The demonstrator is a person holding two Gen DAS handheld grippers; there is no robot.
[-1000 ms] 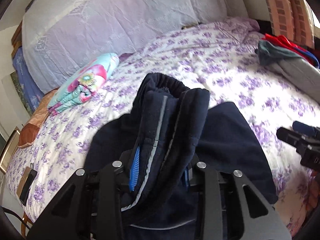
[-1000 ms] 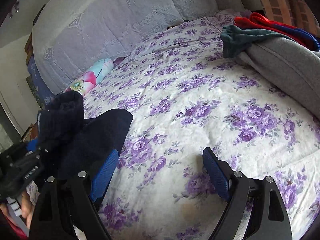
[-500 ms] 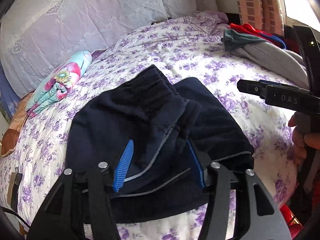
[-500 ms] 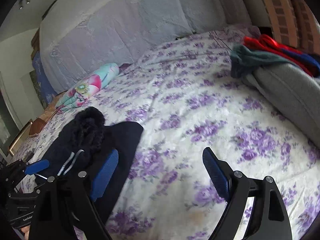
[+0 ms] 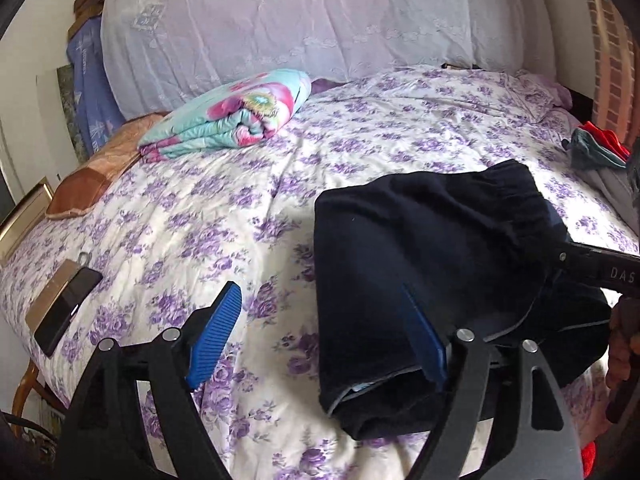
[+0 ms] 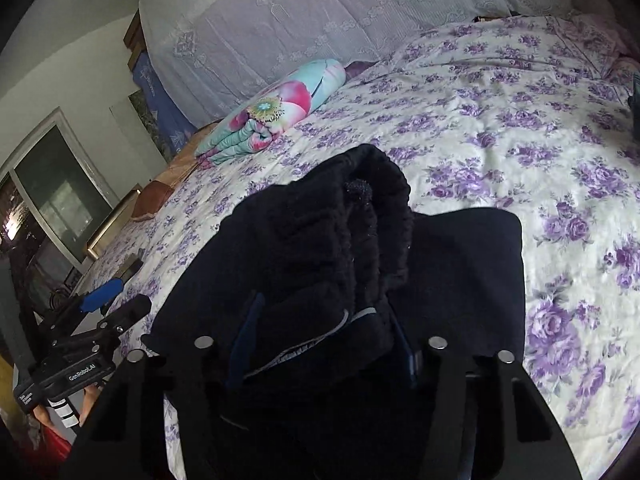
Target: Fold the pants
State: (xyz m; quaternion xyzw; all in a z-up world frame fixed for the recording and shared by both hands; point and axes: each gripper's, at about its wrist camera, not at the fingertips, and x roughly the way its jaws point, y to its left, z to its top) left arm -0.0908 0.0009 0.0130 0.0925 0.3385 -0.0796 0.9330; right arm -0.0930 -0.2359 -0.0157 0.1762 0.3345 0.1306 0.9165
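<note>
Dark navy pants [image 5: 420, 256] lie folded in a bundle on the flowered bedsheet [image 5: 280, 184]. My left gripper [image 5: 320, 328] is to their left with its jaws opening. Its right pad hangs over the bundle's left edge, with mostly sheet between the pads and nothing pressed. From the right, my right gripper [image 5: 596, 270] reaches over the bundle. In the right wrist view its jaws are closing on the bunched waistband of the pants [image 6: 352, 248], and the cloth fills the gap between the blue pads [image 6: 248, 332]. The left gripper [image 6: 116, 302] shows at that view's left edge.
A rolled floral blanket [image 5: 236, 112] lies near the lace-covered headboard [image 5: 300, 20], with a brown cushion [image 5: 100, 168] beside it. A phone [image 5: 66, 304] rests by the bed's left edge. Grey, teal and red clothes [image 5: 596, 148] are piled at the right.
My left gripper let go of the pants, opened wide and drew off to their left. My right gripper moved in from the bare sheet and closed around the bunched waistband.
</note>
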